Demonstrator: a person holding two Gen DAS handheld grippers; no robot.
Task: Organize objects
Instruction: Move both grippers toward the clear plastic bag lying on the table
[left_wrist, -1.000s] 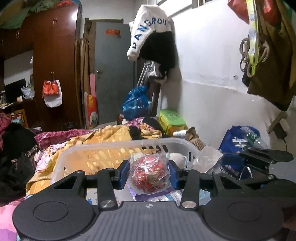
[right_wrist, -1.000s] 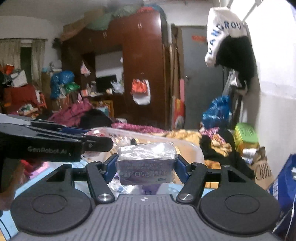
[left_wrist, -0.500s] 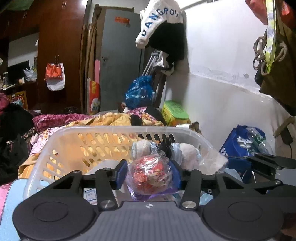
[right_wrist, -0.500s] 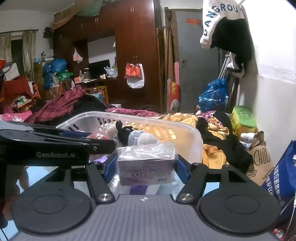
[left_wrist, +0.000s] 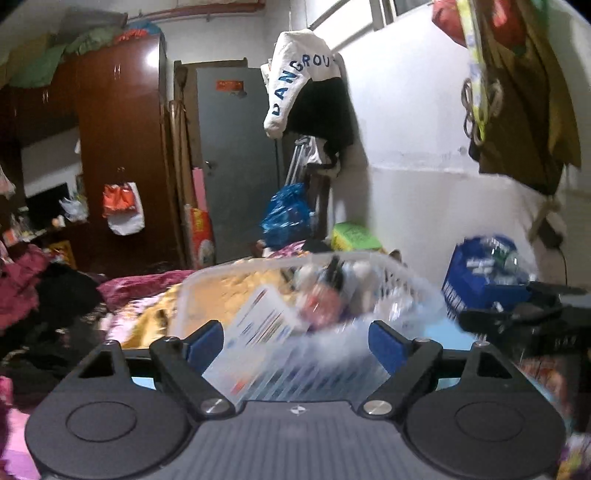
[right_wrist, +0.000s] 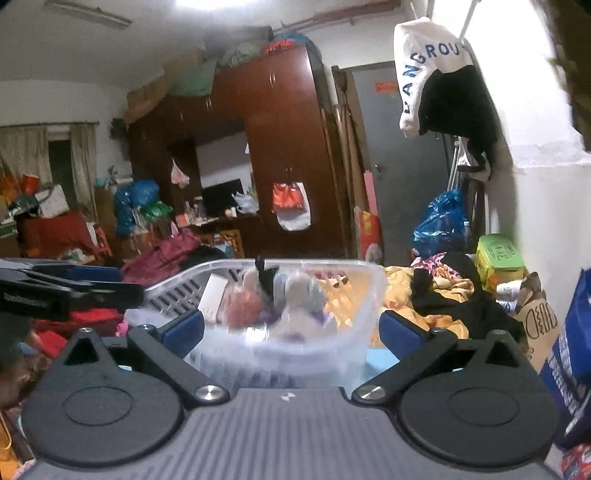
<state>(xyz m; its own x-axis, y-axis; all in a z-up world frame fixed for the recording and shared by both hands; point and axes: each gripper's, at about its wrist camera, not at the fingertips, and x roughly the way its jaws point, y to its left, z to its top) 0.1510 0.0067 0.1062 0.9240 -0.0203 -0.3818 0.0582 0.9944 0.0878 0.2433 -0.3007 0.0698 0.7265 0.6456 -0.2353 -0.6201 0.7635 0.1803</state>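
Both sets of jaws just opened wide, nothing clamped. White slotted plastic laundry basket (right_wrist: 364, 295) directly ahead of right gripper (right_wrist: 291, 328), rim at fingertip level. Same basket ahead of left gripper (left_wrist: 296, 341), slightly right. Red bagged item (left_wrist: 320, 304) apparently inside; blurred.

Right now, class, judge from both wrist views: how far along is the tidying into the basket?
Done: the red snack bag lies in the white slatted plastic basket among other items. In hand: nothing; the left hand-held gripper and right hand-held gripper have just been opening and stand empty. Left: the clutter beyond the basket; anything more is unclear.
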